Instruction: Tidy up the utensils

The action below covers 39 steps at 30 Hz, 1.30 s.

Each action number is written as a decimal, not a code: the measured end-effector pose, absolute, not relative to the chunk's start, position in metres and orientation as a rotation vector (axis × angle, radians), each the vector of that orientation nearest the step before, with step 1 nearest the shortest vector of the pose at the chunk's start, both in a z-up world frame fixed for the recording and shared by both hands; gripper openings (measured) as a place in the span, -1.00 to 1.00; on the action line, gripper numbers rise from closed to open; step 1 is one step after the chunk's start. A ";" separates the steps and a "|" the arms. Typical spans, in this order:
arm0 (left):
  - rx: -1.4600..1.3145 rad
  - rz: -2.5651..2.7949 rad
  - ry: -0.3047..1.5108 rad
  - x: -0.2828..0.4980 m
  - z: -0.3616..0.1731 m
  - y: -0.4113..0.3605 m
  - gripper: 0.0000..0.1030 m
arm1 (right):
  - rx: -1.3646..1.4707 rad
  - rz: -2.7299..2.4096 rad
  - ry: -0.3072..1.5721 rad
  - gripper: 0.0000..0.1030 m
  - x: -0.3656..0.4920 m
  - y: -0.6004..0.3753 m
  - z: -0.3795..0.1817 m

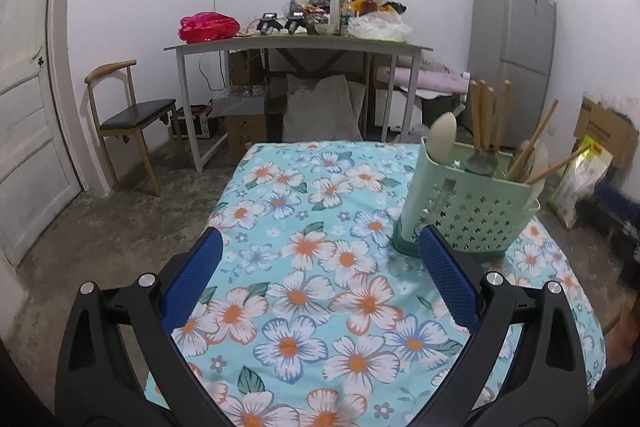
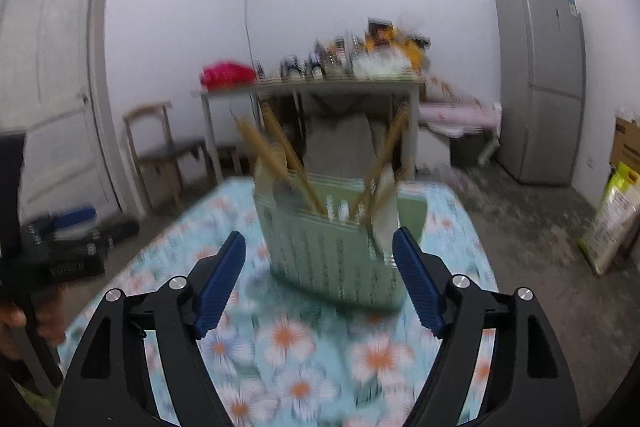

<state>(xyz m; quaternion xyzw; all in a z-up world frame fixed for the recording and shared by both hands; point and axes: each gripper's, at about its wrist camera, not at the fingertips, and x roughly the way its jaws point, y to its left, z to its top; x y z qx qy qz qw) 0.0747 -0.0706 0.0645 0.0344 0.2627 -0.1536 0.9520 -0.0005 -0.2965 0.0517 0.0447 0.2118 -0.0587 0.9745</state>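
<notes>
From the left wrist, one pale green plastic holder [image 1: 472,203] stands upright on the flowered blue cloth [image 1: 320,267] at the right side of the table. Its wall is pierced with small star-shaped holes and it sits on a darker green base. Inside are about four wooden-handled utensils [image 1: 486,115] standing together at the back, two or three chopsticks [image 1: 536,143] leaning right, and one cream spoon [image 1: 440,141] at the left corner. The left gripper [image 1: 320,239] has its two blue ribbed pads spread wide with nothing between them but cloth; the right pad overlaps the holder's base in the picture, and contact cannot be told.

From the right wrist, the picture is blurred. The same holder [image 2: 336,251] stands straight ahead, with chopsticks [image 2: 280,155] fanning left and right. The right gripper [image 2: 320,255] is spread wide and empty, its pads flanking the holder in the picture without clear contact.
</notes>
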 end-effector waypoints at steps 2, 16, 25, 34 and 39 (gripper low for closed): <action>0.068 -0.308 0.541 0.075 0.065 -0.073 0.84 | 0.098 -0.156 0.500 0.51 0.002 -0.295 0.041; 0.088 -0.172 0.625 0.081 0.053 -0.080 0.84 | 0.091 -0.360 0.687 0.71 0.013 -0.305 0.023; 0.085 -0.157 0.658 0.086 0.049 -0.074 0.84 | 0.156 -0.381 0.737 0.72 0.020 -0.314 0.014; 0.085 -0.152 0.669 0.088 0.048 -0.072 0.84 | 0.170 -0.384 0.756 0.72 0.020 -0.314 0.013; 0.081 -0.152 0.676 0.088 0.047 -0.071 0.84 | 0.179 -0.380 0.761 0.72 0.021 -0.314 0.014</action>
